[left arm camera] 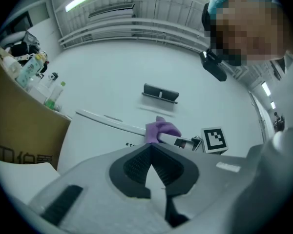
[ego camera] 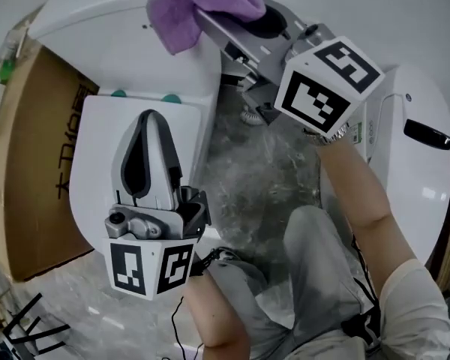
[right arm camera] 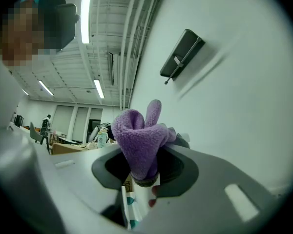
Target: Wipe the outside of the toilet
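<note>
Toilet [ego camera: 135,58]: white, hard, glossy, likely slippery; fixed
Left gripper [ego camera: 148,122]: jaws together, empty, above lid [ego camera: 94,148]
Right gripper [ego camera: 214,21]: clamped on purple cloth [ego camera: 184,13], at toilet's far right corner
Cloth: soft, light, floppy; best pinched mid-bunch

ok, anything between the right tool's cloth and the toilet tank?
Nothing visible. The right tool is shut on the purple cloth, which seems to rest on the corner of the toilet tank. The left tool sits apart, over the seat lid.
</note>
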### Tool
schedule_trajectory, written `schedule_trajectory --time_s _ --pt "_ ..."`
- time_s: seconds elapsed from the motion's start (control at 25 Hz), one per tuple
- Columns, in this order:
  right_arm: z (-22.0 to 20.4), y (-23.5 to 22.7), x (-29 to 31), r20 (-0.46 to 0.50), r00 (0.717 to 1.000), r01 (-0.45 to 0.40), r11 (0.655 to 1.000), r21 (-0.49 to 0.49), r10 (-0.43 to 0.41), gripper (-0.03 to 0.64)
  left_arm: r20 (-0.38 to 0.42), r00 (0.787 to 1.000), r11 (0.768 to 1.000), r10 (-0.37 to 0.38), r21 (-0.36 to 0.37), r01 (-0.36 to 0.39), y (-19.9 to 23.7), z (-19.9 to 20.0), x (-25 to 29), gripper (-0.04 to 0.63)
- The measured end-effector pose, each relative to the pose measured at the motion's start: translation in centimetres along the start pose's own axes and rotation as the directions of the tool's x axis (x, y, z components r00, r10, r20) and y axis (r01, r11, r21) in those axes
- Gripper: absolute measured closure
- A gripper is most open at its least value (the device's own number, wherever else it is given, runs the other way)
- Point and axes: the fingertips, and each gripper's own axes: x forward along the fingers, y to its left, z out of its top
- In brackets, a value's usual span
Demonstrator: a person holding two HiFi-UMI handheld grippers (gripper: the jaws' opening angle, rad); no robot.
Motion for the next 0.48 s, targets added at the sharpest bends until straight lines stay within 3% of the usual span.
schedule_trajectory --time_s 0.12,0.2,0.36,0.48 --pt "0.3 -0.1 1.1 0.020 1.000 -0.001 1.000 -0.021 0.002 0.489 0.037 0.998 0.999 0.047 -0.006 -0.047 1.1 0.0 -1.3 0.591" --pt "0.1 -0.2 1.8 0.012 1.000 -0.004 1.000 -0.026 0.005 0.489 0.037 0.998 0.998 0.048 0.032 -0.050 0.8 0.0 -1.4 0.591" --pt "-1.5 -1.3 2.0 -0.028 0.999 0.039 0.999 -0.034 -0.040 0.488 -0.006 1.000 0.989 -0.018 0.147 0.019 -1.6 -0.3 0.0 0.591" --pt "-2.8 -1.3 2.5 -0.054 0.997 0.050 0.999 -0.008 -0.050 0.488 0.003 0.999 0.991 -0.052 0.122 0.051 -1.6 -0.6 0.5 0.591"
